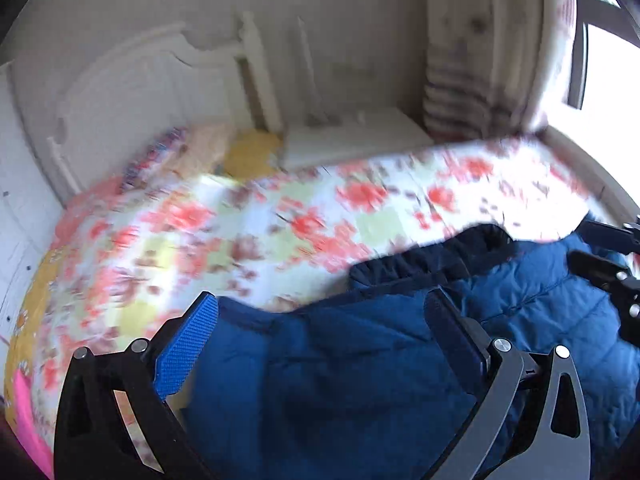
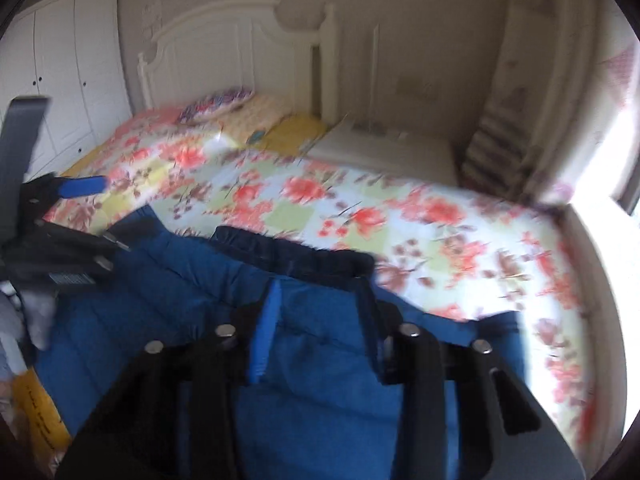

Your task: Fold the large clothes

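Observation:
A blue quilted jacket (image 1: 360,368) with a dark navy ribbed edge (image 1: 432,260) lies spread on the near part of a floral bedspread (image 1: 248,224). My left gripper (image 1: 322,296) hovers over the jacket's left part with its jaws wide apart and nothing between the blue pads (image 1: 188,344). The right gripper (image 1: 600,250) shows at the right edge of the left wrist view. In the right wrist view the jacket (image 2: 320,380) fills the foreground and my right gripper (image 2: 320,284) sits just short of the navy edge (image 2: 292,252), jaws narrowly apart over flat cloth. The left gripper (image 2: 86,216) appears at the left, wide open.
The bed has a white headboard (image 2: 224,44) and pillows (image 2: 224,104) at the far end. A white nightstand (image 2: 384,148), a striped curtain (image 2: 504,120) and a bright window (image 1: 612,92) are on the right. White wardrobe doors (image 2: 68,64) stand on the left. The views are motion-blurred.

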{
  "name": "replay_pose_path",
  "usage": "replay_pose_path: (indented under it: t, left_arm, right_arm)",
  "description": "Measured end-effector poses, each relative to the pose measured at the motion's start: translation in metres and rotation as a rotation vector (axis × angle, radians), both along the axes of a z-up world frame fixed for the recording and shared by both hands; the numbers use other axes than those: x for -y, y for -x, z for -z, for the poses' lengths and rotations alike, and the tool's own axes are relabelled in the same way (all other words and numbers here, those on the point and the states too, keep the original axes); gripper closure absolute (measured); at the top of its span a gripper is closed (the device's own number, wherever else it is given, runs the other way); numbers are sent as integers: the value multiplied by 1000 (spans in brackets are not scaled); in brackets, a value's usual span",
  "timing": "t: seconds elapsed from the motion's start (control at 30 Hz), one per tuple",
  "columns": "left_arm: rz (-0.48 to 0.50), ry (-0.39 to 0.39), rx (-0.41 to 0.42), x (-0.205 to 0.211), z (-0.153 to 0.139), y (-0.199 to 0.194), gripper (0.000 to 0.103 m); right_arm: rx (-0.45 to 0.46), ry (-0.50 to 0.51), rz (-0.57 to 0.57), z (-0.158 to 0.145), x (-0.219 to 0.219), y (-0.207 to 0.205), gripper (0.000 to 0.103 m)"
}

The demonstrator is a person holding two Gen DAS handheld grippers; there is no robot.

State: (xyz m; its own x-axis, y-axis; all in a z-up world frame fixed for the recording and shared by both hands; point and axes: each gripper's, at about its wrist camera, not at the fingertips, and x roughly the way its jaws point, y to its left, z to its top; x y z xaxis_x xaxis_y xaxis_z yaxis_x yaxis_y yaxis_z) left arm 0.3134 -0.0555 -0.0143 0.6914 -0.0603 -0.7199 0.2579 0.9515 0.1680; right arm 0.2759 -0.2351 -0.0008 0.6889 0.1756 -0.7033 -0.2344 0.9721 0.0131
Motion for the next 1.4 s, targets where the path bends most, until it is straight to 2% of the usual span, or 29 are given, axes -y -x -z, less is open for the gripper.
replay_pose_path:
  t: [0.03, 0.1, 0.13, 0.17, 0.4, 0.57, 0.8, 0.87, 0.93, 1.0, 1.03, 1.07, 1.13, 1.27, 1.4]
  left_arm:
    - [18, -29, -50, 10, 20, -14, 4]
    - [65, -67, -123, 21, 56, -28, 4]
    - [77, -61, -154, 21, 72, -31, 4]
    - [67, -22, -172, 17, 83, -34, 4]
    - [55, 68, -170, 4, 91, -35, 4]
    - [58, 109, -188, 1, 92, -39, 4]
    - [62, 144, -192, -3, 94, -40, 4]
    - [64, 139, -186, -2, 94, -39, 4]
    - [64, 141, -185, -2, 94, -39, 4]
    - [64, 148, -187, -2, 94, -39, 4]
    - [65, 152, -188, -3, 94, -39, 4]
    - [65, 159, -190, -3, 93, -40, 4]
    - [65, 167, -190, -3, 93, -41, 4]
    - [62, 185, -194, -6, 92, -42, 4]
    - [61, 192, -193, -7, 93, -41, 4]
  right_arm:
    - [-28, 13, -17, 16, -9, -8, 65]
    - [-145, 87, -65, 58, -26, -27, 62]
    - [-166, 100, -63, 72, -28, -29, 61]
    - [-161, 95, -60, 79, -29, -30, 61]
    - [-138, 22, -53, 82, -19, -27, 60]
    - [-120, 15, -50, 82, -17, -30, 60]
    - [-82, -65, -28, 75, -6, -27, 60]
    - [-68, -37, 64, 66, 4, -26, 60]
    - [-59, 46, 198, 60, 18, -24, 59]
    - [-21, 81, 352, 50, 47, -17, 49]
    - [-26, 125, 409, 50, 59, -16, 40]
    - [-57, 158, 429, 55, 69, -20, 39]
    - [-167, 65, 390, 76, 88, -34, 36]
    - [-170, 41, 394, 86, 93, -42, 36]
    - [-163, -94, 390, 87, 108, -36, 36]
